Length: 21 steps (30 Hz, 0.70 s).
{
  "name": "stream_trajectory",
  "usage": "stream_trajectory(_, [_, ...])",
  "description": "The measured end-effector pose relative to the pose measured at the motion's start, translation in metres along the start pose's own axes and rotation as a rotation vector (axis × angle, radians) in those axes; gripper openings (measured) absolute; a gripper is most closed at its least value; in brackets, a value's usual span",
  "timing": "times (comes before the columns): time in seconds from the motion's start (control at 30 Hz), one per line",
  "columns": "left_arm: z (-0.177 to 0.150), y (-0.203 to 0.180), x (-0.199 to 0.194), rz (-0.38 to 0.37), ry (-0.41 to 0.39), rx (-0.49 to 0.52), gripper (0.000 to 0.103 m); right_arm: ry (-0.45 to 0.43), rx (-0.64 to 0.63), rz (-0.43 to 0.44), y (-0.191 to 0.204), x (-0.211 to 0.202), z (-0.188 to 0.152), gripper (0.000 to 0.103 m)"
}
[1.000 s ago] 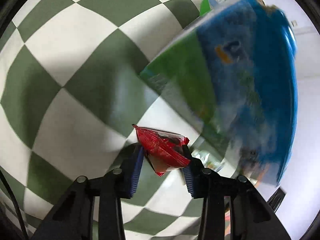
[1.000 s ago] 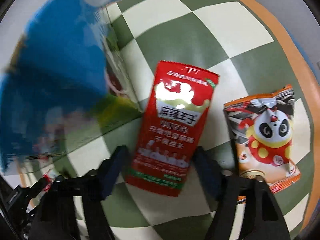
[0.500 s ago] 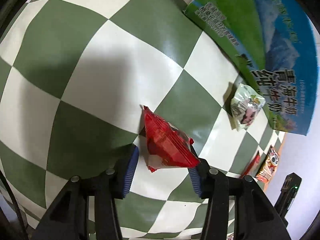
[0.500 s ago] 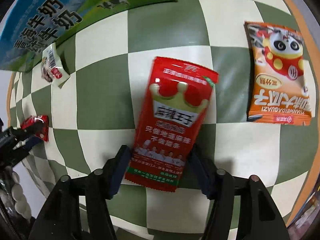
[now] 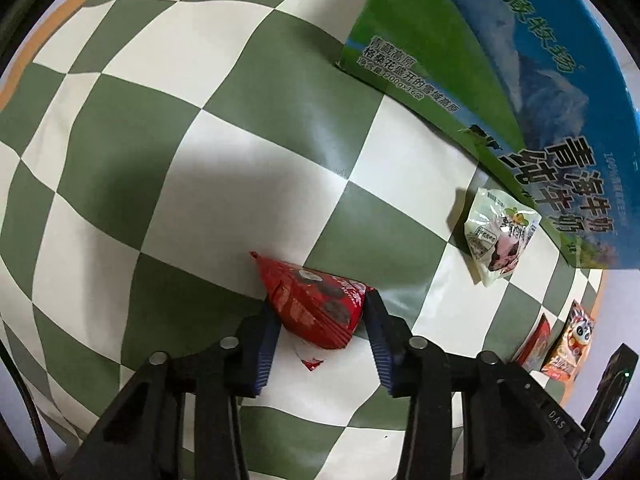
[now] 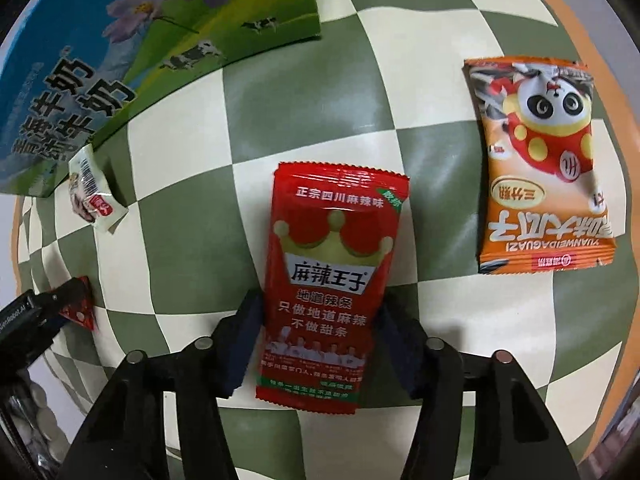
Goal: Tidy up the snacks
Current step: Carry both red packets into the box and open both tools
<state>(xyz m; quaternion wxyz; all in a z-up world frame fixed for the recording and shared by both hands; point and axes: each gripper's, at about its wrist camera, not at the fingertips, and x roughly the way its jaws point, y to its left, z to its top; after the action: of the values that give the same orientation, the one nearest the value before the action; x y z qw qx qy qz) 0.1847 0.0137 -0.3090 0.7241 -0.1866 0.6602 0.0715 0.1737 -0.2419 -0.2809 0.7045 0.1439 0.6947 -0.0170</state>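
Snacks lie spread out on the checkered counter (image 5: 200, 160), and two of them sit between gripper fingers right now. From the left wrist camera, the left hand-held gripper (image 5: 322, 316) has a small red triangle pack (image 5: 316, 304) between its blue pads, and both pads seem to touch the pack's sides, so it looks pinched. The pack looks low, touching or just above the counter. A white candy pack (image 5: 498, 236) lies further off, just beside the big milk box (image 5: 520, 80). To do this step well, I think the squeeze should stay soft, because the puffy little pack could slip out or pop. From the right wrist camera, the right hand-held gripper (image 6: 316, 336) has its fingers on both sides of the long red spicy strip pack (image 6: 332, 280). The pads sit right at the pack's edges, so it looks held, but I cannot tell how hard it is pressed. The pack lies flat over the green and white squares. An orange panda pack (image 6: 540, 168) rests well apart on the right side. A good way, I think, is to grip the red pack near its middle and lift it straight, so the thin bag does not bend or slide. Both hands should move slowly and not bump the milk box.
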Motion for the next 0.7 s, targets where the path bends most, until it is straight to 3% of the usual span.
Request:
stream_trajectory(0.23, [0.004, 0.003, -0.017, -0.010, -0.009, 0.035, 0.033, -0.032, -0.028, 0.057, 0.006, -0.029, -0.027, 0.051])
stream_trajectory(0.4, [-0.005, 0.003, -0.034, -0.068, -0.004, 0.043, 0.033, -0.050, -0.053, 0.107, 0.007, -0.058, -0.045, 0.051])
stream_trajectory(0.7, [-0.002, -0.008, -0.100, -0.130, -0.112, 0.127, 0.033, -0.152, -0.153, 0.185, 0.025, -0.125, -0.044, 0.051])
